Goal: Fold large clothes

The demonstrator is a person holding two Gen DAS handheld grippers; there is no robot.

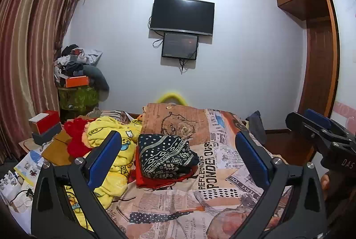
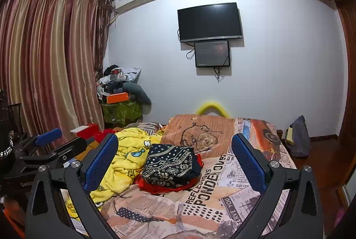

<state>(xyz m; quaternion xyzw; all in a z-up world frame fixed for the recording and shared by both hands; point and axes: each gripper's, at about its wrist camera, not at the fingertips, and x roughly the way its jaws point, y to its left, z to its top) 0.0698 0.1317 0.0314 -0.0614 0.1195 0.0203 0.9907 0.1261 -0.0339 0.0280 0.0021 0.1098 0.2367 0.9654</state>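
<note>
A folded navy garment with a white pattern (image 1: pixel 165 155) (image 2: pixel 170 164) lies on a folded red one (image 1: pixel 155 182) (image 2: pixel 160 187) in the middle of the bed. A crumpled yellow fleece garment (image 1: pixel 115 150) (image 2: pixel 129 154) lies to their left, with a red fluffy piece (image 1: pixel 76 138) beyond it. My left gripper (image 1: pixel 178 158) is open above the bed, nothing between its blue pads (image 1: pixel 103 161). My right gripper (image 2: pixel 175 163) is open too, holding nothing. Both hover short of the stack. The right gripper (image 1: pixel 320 134) also shows at the right of the left wrist view, and the left gripper (image 2: pixel 47 145) at the left of the right wrist view.
The bed has a newspaper-print cover (image 1: pixel 213 156) (image 2: pixel 213 183). Boxes and papers (image 1: pixel 44 127) clutter its left side. A heap of clothes on a stand (image 1: pixel 77 74) fills the corner by the curtains (image 1: pixel 26 49). A wardrobe (image 1: pixel 316 49) and a dark bag (image 2: pixel 298 136) stand on the right.
</note>
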